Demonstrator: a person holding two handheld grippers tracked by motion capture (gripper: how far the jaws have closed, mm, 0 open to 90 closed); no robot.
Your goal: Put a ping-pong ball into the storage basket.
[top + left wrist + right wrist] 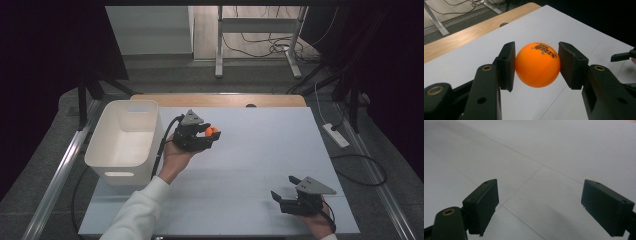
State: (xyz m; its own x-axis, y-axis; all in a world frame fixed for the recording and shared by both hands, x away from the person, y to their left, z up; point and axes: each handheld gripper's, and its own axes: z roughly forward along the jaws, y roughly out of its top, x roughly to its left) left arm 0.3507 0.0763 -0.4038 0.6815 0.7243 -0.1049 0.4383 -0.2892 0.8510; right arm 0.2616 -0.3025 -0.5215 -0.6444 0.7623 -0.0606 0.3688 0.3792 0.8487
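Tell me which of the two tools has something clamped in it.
The left tool, beside the white bin: its jaws press both sides of an orange ping-pong ball. The right tool has its jaws wide apart with nothing between them.

One orange ball point(537, 65), one white bin point(123, 140), two grippers, left point(206, 134) and right point(285, 192), on one white table point(260, 150).

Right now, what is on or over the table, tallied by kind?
Orange ball, clamped in the left gripper: 1
White bin at the table's left edge: 1
Handheld grippers, counting the right gripper, jaws apart with nothing between them: 2
Total: 4
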